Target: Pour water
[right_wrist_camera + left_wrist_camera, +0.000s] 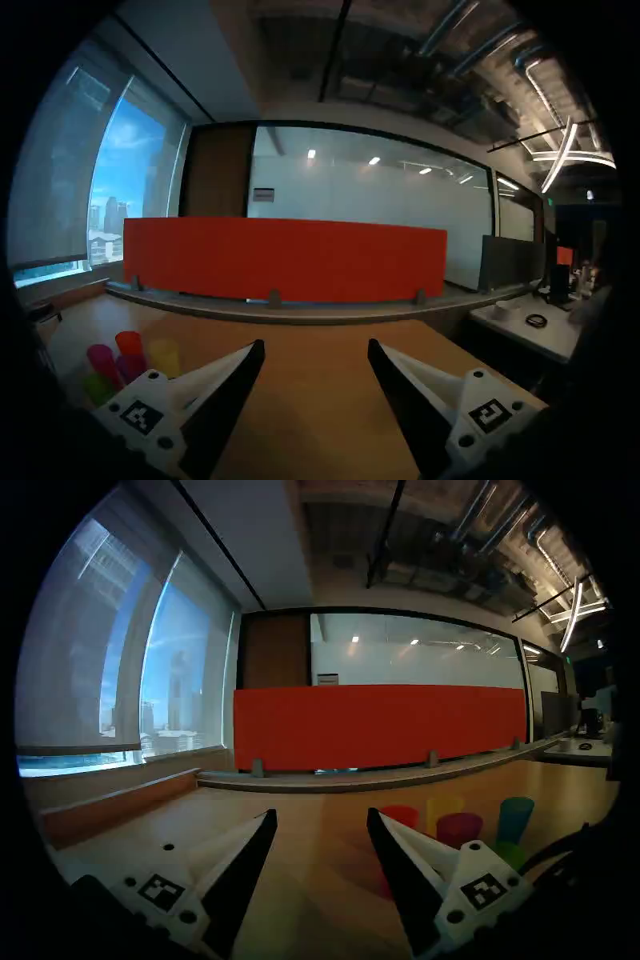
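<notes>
standing on desk (320,856), coloured cups (459,828), contents unseen

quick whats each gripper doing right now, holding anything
left gripper: open, holding nothing
right gripper: open, holding nothing

This is an open-plan office. A long wooden desk (320,832) has an orange divider (376,724) along its far edge, and behind that stands a glass-walled room (360,188). The ceiling is bare, with exposed pipes (488,520) and slim strip lights (560,152). Tall windows (172,680) with roller blinds look out on city towers. A second, white desk (520,324) stands beside a grey partition (512,260).
</notes>
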`<action>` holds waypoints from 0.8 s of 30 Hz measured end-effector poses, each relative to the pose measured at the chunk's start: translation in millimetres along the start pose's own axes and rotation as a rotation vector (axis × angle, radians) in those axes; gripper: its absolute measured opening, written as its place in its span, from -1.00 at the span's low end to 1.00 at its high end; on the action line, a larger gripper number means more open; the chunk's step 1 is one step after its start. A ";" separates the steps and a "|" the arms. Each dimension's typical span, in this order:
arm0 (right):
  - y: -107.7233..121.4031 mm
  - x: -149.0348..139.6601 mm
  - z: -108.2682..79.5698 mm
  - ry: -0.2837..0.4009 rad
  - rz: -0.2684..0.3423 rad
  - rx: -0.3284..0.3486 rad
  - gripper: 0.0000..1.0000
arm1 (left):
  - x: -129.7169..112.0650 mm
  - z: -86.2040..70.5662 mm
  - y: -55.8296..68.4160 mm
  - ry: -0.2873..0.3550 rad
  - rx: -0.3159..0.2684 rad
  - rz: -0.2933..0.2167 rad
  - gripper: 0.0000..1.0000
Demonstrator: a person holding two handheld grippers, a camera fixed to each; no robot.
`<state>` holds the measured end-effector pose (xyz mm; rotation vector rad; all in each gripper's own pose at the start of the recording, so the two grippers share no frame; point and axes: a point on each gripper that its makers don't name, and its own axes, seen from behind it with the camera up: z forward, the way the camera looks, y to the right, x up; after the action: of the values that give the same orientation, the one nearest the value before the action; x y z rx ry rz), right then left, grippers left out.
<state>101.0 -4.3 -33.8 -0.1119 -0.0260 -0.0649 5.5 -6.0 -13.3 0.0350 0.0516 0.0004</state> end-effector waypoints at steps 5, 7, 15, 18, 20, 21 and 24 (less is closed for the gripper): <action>1.7 2.1 -0.5 0.002 0.000 -0.002 1.00 | -6.4 2.2 -0.3 -0.008 0.001 -0.001 0.66; 1.7 2.7 -0.5 0.002 -0.001 -0.002 0.99 | -9.2 3.0 -0.3 -0.012 0.001 -0.001 0.66; -1.6 2.9 1.2 0.001 0.000 0.003 0.99 | -16.9 4.6 0.9 -0.029 -0.007 -0.007 0.65; -2.6 2.0 1.7 0.002 0.000 0.005 0.99 | -19.3 5.3 0.0 -0.037 -0.007 -0.016 0.65; -2.8 0.9 2.3 0.000 0.000 0.005 0.99 | -21.6 6.0 -1.0 -0.046 -0.006 -0.019 0.65; -2.8 0.1 2.6 -0.001 0.000 0.005 0.99 | -22.5 6.1 -0.8 -0.050 -0.006 -0.019 0.65; -2.6 -2.1 3.4 -0.003 0.000 0.005 0.99 | -24.4 6.5 0.4 -0.060 -0.010 -0.018 0.65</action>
<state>98.6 -6.3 -30.2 -0.1069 -0.0294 -0.0649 -18.5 -5.8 -5.6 0.0247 -0.0083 -0.0185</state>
